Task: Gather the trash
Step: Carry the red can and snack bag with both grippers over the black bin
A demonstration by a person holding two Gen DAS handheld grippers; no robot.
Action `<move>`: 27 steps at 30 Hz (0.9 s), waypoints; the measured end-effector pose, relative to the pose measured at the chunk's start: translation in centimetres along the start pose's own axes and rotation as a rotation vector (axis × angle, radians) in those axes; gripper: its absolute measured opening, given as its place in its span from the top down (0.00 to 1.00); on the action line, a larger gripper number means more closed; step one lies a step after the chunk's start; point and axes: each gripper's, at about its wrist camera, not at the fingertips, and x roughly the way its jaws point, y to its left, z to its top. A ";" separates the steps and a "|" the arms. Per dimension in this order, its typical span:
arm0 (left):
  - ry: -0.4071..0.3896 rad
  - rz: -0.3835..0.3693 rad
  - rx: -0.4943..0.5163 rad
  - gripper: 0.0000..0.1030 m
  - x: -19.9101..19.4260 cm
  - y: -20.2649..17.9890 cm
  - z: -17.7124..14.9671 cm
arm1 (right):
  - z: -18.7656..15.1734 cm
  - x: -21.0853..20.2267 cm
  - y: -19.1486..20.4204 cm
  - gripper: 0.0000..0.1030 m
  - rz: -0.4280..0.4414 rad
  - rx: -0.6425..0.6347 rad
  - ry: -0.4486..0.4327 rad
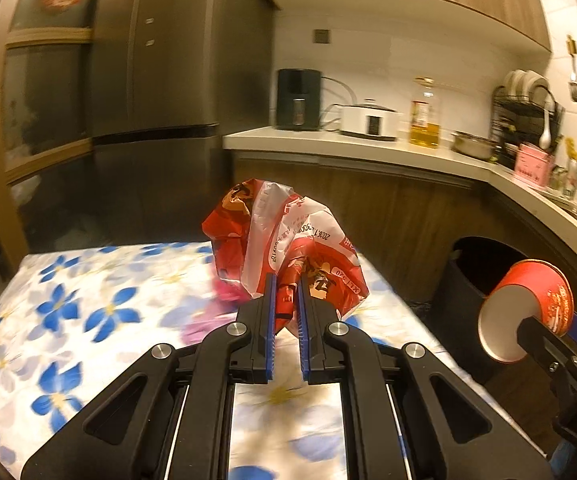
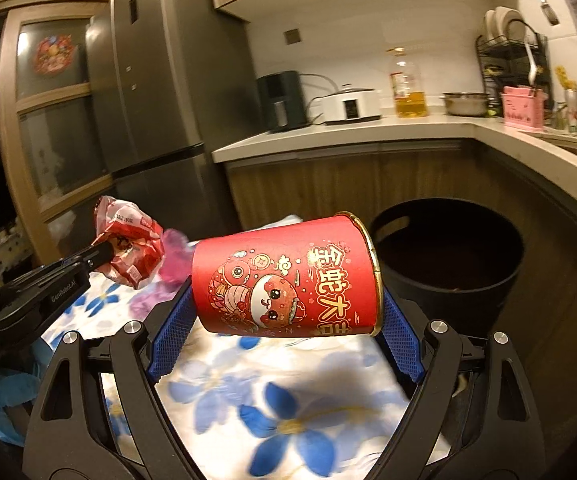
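The left gripper [image 1: 286, 300] is clenched on a crumpled red and white plastic wrapper [image 1: 284, 248], held above the blue-flowered tablecloth [image 1: 88, 312]. The right gripper [image 2: 284, 312] grasps a red paper cup [image 2: 284, 276] lying sideways, ends against its pads. Just right sits a round black bin [image 2: 448, 264]; what lies inside is too dark to tell.

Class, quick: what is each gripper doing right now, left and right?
Left gripper: shut on the wrapper.
Right gripper: shut on the red cup, held sideways.
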 end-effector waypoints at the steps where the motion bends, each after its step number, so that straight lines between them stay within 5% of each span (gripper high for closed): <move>1: -0.001 -0.015 0.010 0.91 0.2 -0.9 0.2 | 0.2 -0.1 -0.7 0.19 -0.014 0.004 -0.006; 16: -0.019 -0.210 0.120 0.91 4.0 -12.7 2.6 | 3.5 1.0 -10.5 0.19 -0.215 0.054 -0.077; 27: 0.000 -0.323 0.157 0.91 7.6 -18.4 2.5 | 4.6 2.5 -15.0 0.19 -0.278 0.084 -0.079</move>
